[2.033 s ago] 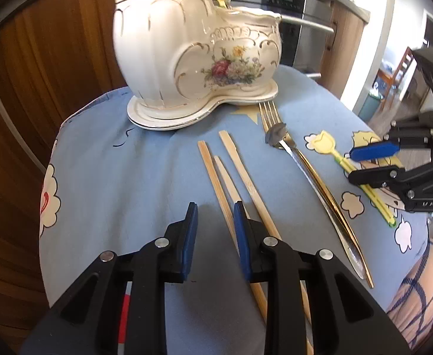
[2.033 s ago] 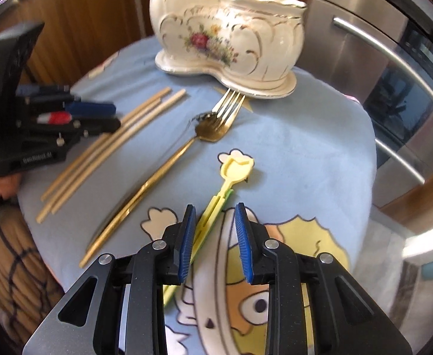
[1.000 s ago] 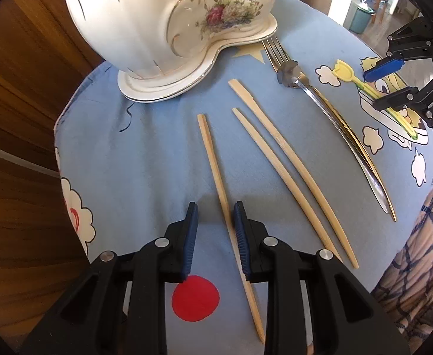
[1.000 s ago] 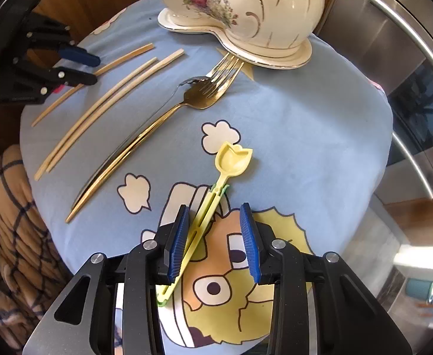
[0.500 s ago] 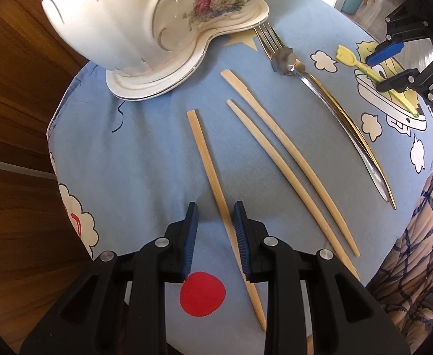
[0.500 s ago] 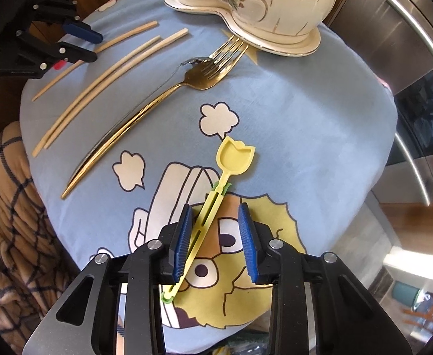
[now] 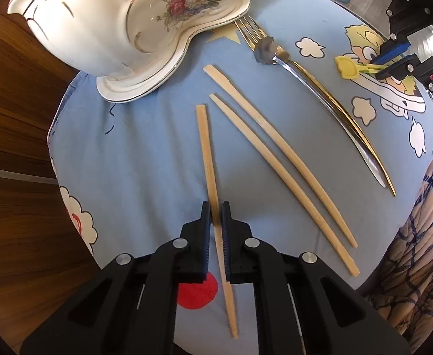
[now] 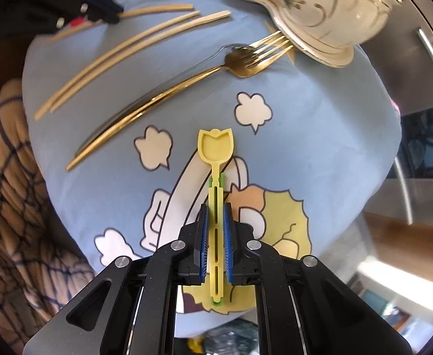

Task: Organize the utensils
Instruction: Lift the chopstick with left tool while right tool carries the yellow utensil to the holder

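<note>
Lifting should stay level: left tongs (image 7: 216, 217) pinch the pale bamboo chopstick (image 7: 207, 159), right tongs (image 8: 215, 219) the yellow plastic tulip-shaped spoon (image 8: 215, 151).

Bright daylight – fisheye-bent edges, dark corners; right view slightly blurred.

My left gripper (image 7: 215, 211) was clamped on one bamboo stick (image 7: 209, 159); two more sticks (image 7: 272, 159) lay beside it, gold fork (image 7: 320, 88) farther right.
</note>
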Available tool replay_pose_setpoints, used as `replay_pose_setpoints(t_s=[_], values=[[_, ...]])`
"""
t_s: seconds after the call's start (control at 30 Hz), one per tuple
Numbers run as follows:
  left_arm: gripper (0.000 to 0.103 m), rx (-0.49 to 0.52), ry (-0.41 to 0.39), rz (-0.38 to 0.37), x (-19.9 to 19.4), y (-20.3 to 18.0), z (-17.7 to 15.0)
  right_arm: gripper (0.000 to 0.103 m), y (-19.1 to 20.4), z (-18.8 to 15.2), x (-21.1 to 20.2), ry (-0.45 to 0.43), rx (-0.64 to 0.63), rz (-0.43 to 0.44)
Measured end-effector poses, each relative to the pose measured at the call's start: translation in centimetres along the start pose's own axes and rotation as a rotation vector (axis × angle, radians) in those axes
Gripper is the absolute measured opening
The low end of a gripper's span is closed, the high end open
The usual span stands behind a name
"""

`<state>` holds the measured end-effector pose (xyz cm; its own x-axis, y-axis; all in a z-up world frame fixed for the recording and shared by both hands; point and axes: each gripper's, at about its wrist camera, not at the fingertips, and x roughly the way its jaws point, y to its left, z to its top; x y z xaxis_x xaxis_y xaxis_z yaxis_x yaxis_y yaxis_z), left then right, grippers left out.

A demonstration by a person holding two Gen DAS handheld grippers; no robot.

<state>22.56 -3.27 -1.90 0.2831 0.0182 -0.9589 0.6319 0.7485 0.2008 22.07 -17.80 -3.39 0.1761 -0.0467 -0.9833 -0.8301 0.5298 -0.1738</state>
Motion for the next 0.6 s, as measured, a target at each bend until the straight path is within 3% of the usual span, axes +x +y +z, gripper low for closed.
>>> replay_pose_setpoints(t_s=[0.1, 0.2, 0.6], values=[[0.006, -0.008, -0.021, 0.02, -0.6, 0.1, -0.3, 0.01, 0.6, -0.3, -0.4, -0.009, -0.02, -0.041], [0.006, -0.051, -0.079, 0.012, -2.0, 0.9, -0.8, 0.01, 0.7, -0.5, -1.4, -0.073, 0.012, -0.058], [0.006, -0.267, -0.373, -0.016, -8.7, 4.7, -4.9, 0.01, -3.2, -2.1, -5.9, -0.371, 0.187, -0.01]])
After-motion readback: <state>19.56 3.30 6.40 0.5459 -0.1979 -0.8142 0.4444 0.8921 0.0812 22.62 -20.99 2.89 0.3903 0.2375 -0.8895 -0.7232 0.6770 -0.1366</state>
